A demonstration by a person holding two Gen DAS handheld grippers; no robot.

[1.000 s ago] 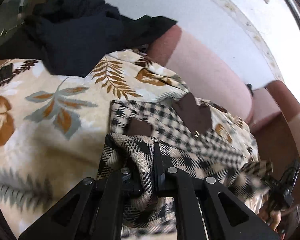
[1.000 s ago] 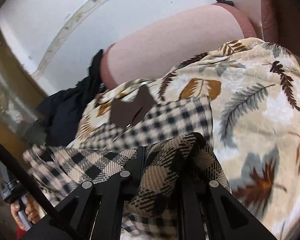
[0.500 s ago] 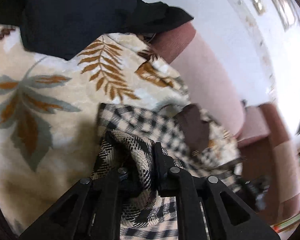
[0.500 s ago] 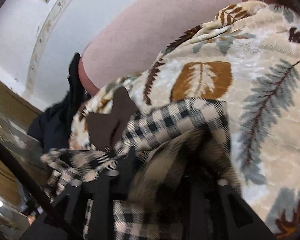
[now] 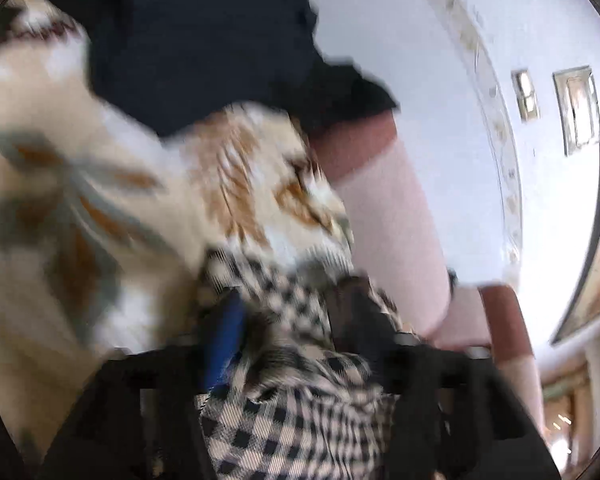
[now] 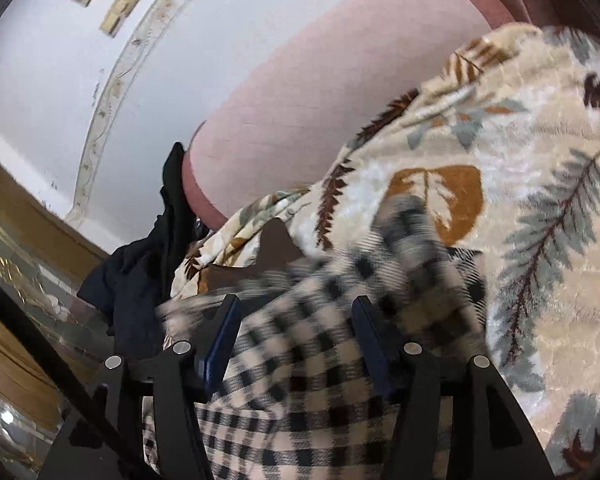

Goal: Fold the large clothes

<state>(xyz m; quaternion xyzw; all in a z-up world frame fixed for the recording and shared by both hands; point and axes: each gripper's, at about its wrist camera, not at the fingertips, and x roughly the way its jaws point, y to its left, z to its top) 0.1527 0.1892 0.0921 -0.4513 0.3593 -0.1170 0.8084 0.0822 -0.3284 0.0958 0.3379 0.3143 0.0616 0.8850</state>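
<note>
Right wrist view shows our right gripper (image 6: pixel 296 336) spread wide, gripping nothing, checked garment (image 6: pixel 300 380) loose between its fingers on the leaf-print blanket (image 6: pixel 540 240). Our left gripper (image 5: pixel 288 344) looks likewise parted. We judge one fold laid; further folds remain.

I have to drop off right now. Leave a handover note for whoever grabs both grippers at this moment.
Left gripper: open, checked garment lying between its fingers, view blurred.
Right gripper: open, the same garment between its fingers.
The garment lies on the leaf-print blanket over the pink sofa; a dark garment is heaped at the blanket's far end.
Done: one fold laid over.
Left: back out, check the edges, fold further.
</note>
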